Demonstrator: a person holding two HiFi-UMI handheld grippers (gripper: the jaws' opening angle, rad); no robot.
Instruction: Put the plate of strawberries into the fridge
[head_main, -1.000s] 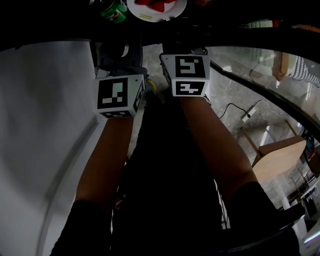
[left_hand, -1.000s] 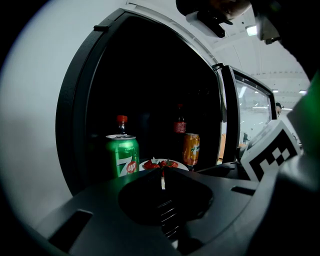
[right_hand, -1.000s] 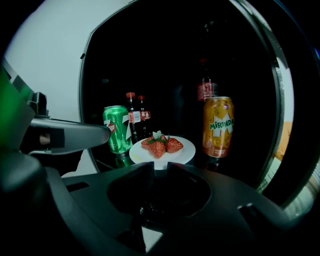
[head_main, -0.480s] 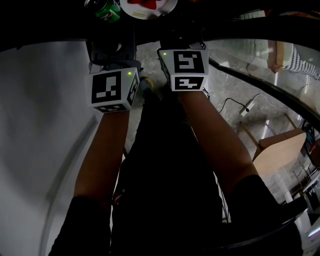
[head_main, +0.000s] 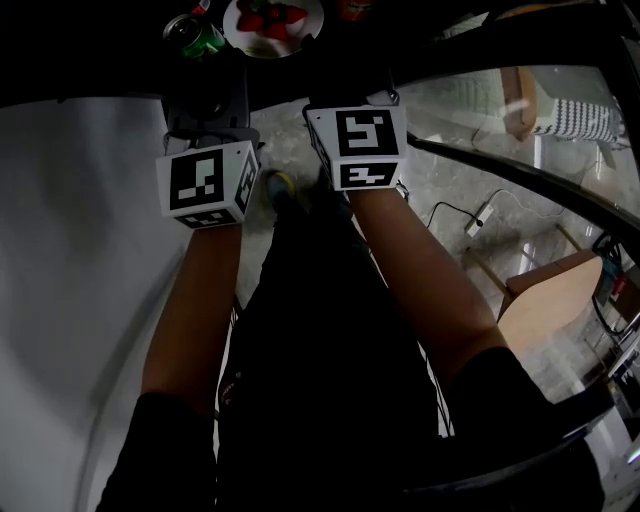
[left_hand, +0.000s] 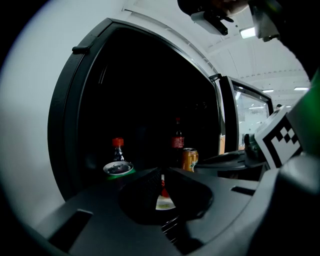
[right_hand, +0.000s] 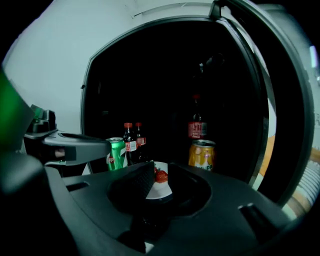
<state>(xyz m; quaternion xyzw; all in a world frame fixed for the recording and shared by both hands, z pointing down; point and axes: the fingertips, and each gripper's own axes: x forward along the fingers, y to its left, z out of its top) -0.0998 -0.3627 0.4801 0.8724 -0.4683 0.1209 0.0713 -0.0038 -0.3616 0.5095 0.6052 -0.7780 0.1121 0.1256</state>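
The white plate of strawberries (head_main: 272, 22) rests inside the dark fridge, at the top edge of the head view. It shows through the narrow slit of my left gripper (left_hand: 161, 173), whose jaws meet at their tips with nothing held. In the right gripper view the plate (right_hand: 161, 189) and a strawberry (right_hand: 161, 175) lie beyond my right gripper (right_hand: 160, 166), whose jaws stand slightly apart and empty. The marker cubes, left (head_main: 205, 180) and right (head_main: 357, 148), sit just outside the fridge opening.
A green can (right_hand: 116, 152) and two cola bottles (right_hand: 131, 144) stand left of the plate. An orange can (right_hand: 202, 154) and a taller bottle (right_hand: 198, 127) stand to its right. The glass fridge door (head_main: 520, 130) hangs open on the right. The white fridge wall (head_main: 80, 250) is on the left.
The plate and green can have come more fully into the head view. Both marker cubes have shifted left. The plate stays on the shelf.
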